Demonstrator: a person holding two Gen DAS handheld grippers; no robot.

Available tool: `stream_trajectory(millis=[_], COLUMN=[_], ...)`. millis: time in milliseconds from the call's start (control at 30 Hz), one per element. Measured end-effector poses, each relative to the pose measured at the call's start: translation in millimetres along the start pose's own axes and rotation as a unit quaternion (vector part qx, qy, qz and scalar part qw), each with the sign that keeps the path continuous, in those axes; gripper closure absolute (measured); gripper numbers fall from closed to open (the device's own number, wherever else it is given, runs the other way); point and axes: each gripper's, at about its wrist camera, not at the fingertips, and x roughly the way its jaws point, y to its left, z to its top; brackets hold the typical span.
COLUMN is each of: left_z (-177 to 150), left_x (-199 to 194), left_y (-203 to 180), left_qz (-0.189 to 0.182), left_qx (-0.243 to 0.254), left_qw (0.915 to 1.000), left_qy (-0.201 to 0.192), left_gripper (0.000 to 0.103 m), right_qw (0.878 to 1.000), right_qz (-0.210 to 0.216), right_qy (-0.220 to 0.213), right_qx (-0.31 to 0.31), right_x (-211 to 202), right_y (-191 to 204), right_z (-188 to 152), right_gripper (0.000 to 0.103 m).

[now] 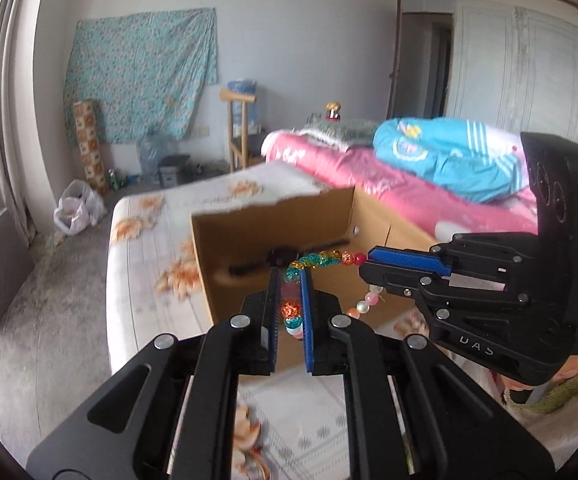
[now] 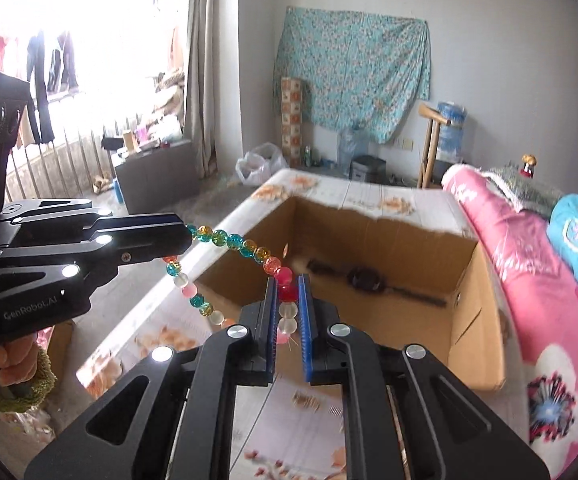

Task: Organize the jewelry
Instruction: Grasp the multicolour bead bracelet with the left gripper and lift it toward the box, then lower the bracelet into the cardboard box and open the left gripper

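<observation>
A string of coloured glass beads [image 1: 321, 258] is held in the air between both grippers, above the near side of an open cardboard box [image 1: 249, 236]. My left gripper [image 1: 289, 274] is shut on one part of the string, with an orange bead [image 1: 291, 308] showing between its blue pads. Coming in from the right, my right gripper [image 1: 365, 263] is shut on the red end. In the right wrist view the right gripper [image 2: 288, 280] pinches red and frosted beads, and the left gripper [image 2: 187, 236] holds the teal ones. A loop of beads [image 2: 197, 300] hangs below. A dark watch-like item [image 2: 363, 278] lies in the box [image 2: 409, 240].
The box stands on a bed with a white floral sheet [image 1: 145, 248]. A pink quilt [image 2: 509, 264] and a blue bundle [image 1: 449, 160] lie along the right. Beyond the bed are a white plastic bag [image 1: 75, 208], a wooden stool [image 1: 239, 132] and a window with hanging clothes [image 2: 49, 60].
</observation>
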Motion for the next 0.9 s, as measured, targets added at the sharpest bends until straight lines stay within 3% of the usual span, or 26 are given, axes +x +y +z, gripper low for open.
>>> stream_trajectory(millis=[67, 200, 267, 400, 500, 667, 767, 833, 900], left_z=[17.6, 40.2, 40.6, 29.4, 17.3, 5.2, 4.3, 6.8, 8.3], left_x=[12.4, 58.0, 86.7, 132.9, 156.4, 170.1, 170.6, 168.1, 163.3], left_y=[4.0, 17.9, 27.0, 43.5, 50.0, 55.2, 55.3, 55.8, 55.4], left_qz=[0.002, 0.009, 0.017, 0.023, 0.025, 0.041, 0.049, 0.052, 0.048], left_qx=[0.009, 0.011, 0.009, 0.006, 0.010, 0.033, 0.043, 0.044, 0.037], left_qw=[0.9999, 0.9998, 0.9988, 0.9942, 0.9887, 0.9815, 0.9802, 0.9811, 0.9830], left_qy=[-0.007, 0.015, 0.044, 0.105, 0.148, 0.184, 0.187, 0.182, 0.174], left_gripper=[0.094, 0.094, 0.094, 0.094, 0.094, 0.094, 0.090, 0.079, 0.078], right_qw=[1.000, 0.996, 0.989, 0.975, 0.959, 0.931, 0.923, 0.926, 0.933], right_qz=[0.016, 0.057, 0.090, 0.100, 0.110, 0.122, 0.116, 0.105, 0.095], right_qy=[0.003, 0.057, 0.104, 0.187, 0.251, 0.335, 0.356, 0.354, 0.338], right_qx=[0.006, 0.029, 0.057, 0.071, 0.076, 0.078, 0.085, 0.077, 0.077], right_x=[11.0, 57.5, 92.3, 152.2, 191.2, 239.8, 252.9, 257.1, 253.6], right_y=[-15.7, -48.2, -67.4, -82.6, -84.8, -82.7, -82.0, -79.8, -81.6], right_z=[18.7, 45.7, 54.6, 52.1, 39.6, 24.5, 26.6, 28.3, 29.4], right_gripper=[0.093, 0.093, 0.093, 0.093, 0.093, 0.092, 0.092, 0.087, 0.078])
